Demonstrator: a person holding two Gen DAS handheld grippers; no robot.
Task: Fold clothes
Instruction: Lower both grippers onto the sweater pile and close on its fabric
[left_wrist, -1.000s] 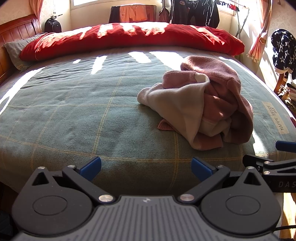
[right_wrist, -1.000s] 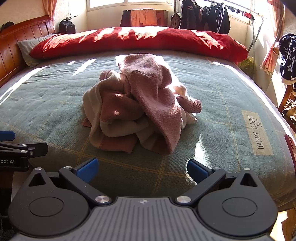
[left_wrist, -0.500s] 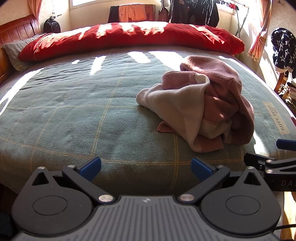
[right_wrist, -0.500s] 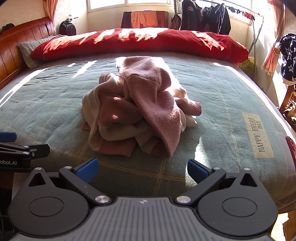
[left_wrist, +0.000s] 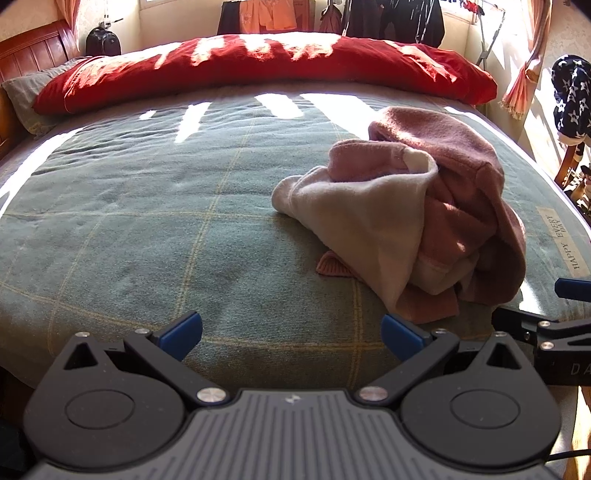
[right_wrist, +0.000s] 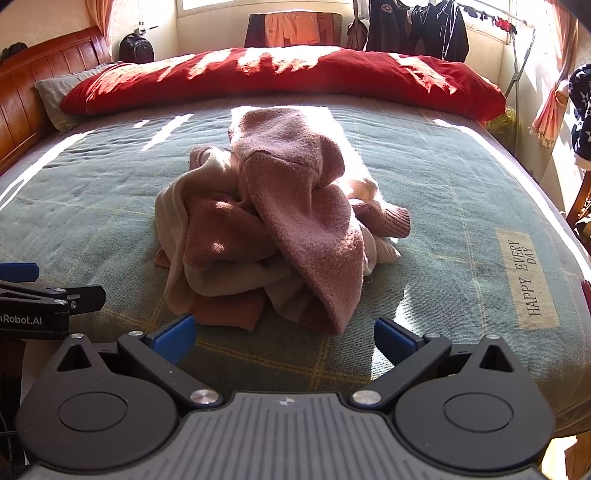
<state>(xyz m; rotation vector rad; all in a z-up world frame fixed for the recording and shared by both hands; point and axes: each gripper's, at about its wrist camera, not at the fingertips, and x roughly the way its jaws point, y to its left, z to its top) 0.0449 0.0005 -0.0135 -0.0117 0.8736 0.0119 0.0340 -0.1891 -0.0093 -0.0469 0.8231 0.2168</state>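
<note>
folding not yet begun

low in each frame, the left gripper (left_wrist: 291, 328) and right gripper (right_wrist: 284, 330) are hovering with blue-tipped fingers spread, gripping nothing. beyond them, the crumpled pink and cream fleece garment (right_wrist: 266, 236) is lying heaped mid-frame on the green checked bedspread (left_wrist: 147, 221), untouched. spreading and every fold are remaining, i judge.

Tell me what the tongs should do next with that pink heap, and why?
Probably move the right tongs forward to the near edge of the jumper. It lies crumpled on the blanket, right ahead of them, and both they and the left tongs are open and empty, not touching it.
</note>
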